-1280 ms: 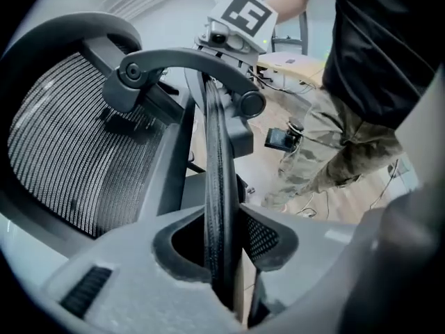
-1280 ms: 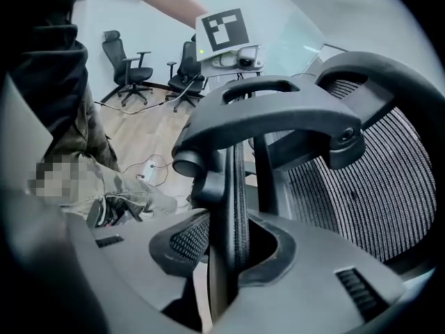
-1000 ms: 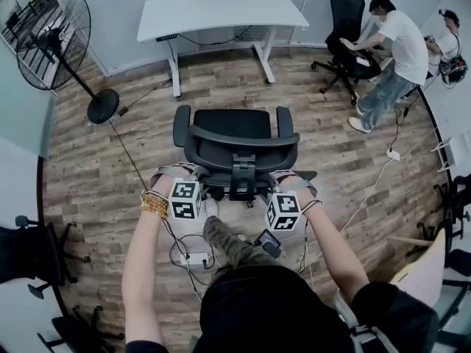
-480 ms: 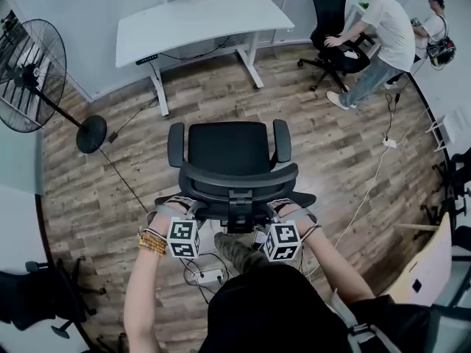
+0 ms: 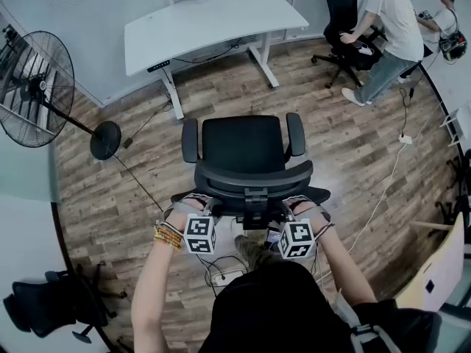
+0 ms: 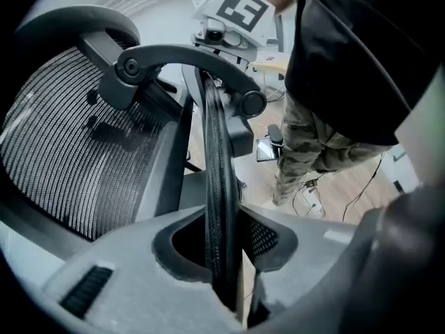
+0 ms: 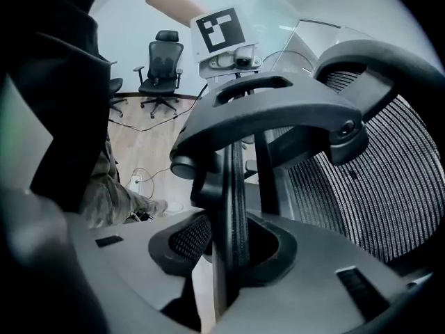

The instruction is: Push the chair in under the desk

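While both grippers pinch its back rim, the chair (image 5: 246, 145) stands short of the desk (image 5: 206, 20).
The left gripper (image 6: 222, 256) and the right gripper (image 7: 233, 256) each have their jaws closed on the thin mesh edge of the backrest (image 5: 254, 179), 1 on each side of its centre post. The gripper views show that rim clamped. Only the head view shows the desk, well apart beyond the seat, with bare floor (image 5: 221, 98) between. A fan (image 5: 37, 87) stands at the left, and 2 people (image 5: 397, 20) are at the far right.
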Demonstrator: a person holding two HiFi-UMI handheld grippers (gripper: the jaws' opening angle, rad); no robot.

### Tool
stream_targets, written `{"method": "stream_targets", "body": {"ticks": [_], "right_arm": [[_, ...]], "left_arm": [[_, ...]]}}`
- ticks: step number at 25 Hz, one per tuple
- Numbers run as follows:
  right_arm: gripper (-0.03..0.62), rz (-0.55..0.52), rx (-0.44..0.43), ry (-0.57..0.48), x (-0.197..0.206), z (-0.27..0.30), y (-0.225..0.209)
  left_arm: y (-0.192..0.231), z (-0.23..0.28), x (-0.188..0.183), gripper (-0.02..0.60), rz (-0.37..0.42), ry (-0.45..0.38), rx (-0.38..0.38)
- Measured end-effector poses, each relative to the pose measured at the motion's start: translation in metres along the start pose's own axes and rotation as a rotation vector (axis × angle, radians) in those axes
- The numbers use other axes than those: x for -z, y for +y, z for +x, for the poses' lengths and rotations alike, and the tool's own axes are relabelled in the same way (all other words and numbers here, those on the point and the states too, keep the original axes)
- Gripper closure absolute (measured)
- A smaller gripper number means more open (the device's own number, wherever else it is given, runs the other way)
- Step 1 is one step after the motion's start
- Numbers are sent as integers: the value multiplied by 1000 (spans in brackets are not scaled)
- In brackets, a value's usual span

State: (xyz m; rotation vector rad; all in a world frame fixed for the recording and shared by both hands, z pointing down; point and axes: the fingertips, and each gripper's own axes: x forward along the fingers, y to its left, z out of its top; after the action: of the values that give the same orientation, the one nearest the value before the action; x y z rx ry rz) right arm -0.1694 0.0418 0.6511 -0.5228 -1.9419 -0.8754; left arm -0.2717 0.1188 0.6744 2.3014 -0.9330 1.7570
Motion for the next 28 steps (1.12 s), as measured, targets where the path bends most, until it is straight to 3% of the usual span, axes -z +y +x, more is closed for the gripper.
{"method": "stream_targets", "body": {"ticks": [28], "right_arm": [[485, 43, 56, 20, -27, 54, -95]], "left_arm": [[94, 6, 72, 472, 70, -15, 17]]}}
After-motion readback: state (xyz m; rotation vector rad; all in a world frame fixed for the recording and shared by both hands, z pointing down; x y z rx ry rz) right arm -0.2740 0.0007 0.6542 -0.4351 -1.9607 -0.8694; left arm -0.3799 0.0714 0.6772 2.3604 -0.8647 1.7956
